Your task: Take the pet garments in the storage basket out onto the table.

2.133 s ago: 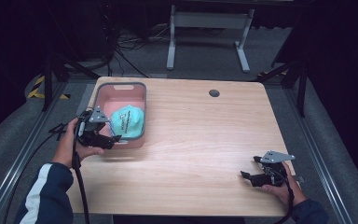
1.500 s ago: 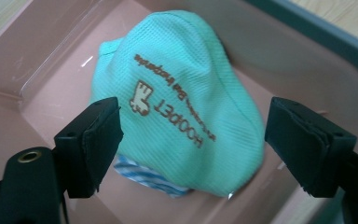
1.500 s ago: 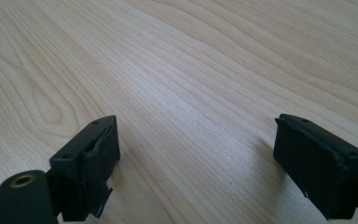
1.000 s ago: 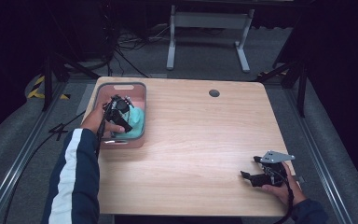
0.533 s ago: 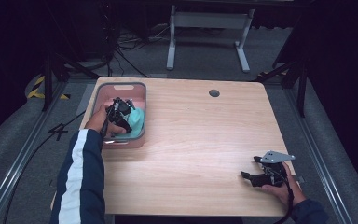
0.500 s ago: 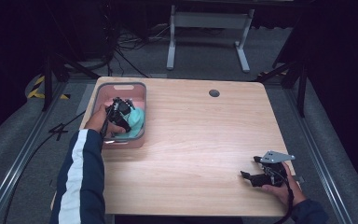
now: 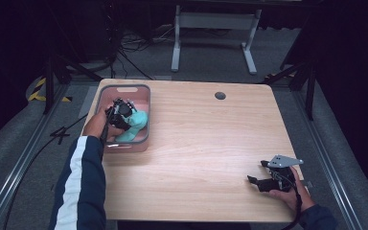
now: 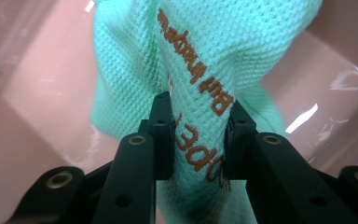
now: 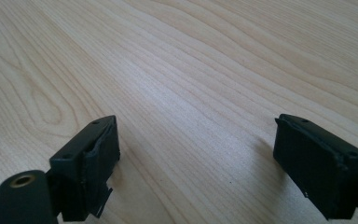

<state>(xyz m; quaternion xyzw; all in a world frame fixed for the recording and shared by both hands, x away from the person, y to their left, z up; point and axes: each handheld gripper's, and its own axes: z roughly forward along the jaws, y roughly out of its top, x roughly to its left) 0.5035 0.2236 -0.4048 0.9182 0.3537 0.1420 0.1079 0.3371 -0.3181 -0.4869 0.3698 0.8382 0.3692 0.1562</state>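
Note:
A mint-green waffle cloth [image 7: 135, 125] with orange lettering lies in a pink bin [image 7: 141, 90] at the table's left. My left gripper [image 7: 121, 114] reaches into the bin; its jaws have just been closing and now pinch a fold of the cloth [image 8: 200, 70]. In the left gripper view my left gripper [image 8: 198, 135] has both pads pressed on the fabric, which bunches up above them. Near the table's front right edge, my right gripper [image 7: 254, 180] rests low on the wood. In the right gripper view my right gripper [image 9: 196, 154] stands wide open with bare wood between its jaws.
The wooden table [image 7: 211, 143] has a round cable hole [image 7: 220, 95] near its far edge. A white metal stand [image 7: 215, 21] and cables lie on the dark floor beyond. Rails run along both sides of the table.
My left gripper moved from the bin's near-left rim into the bin and onto the cloth, then lifted slightly. The right gripper has stayed put.

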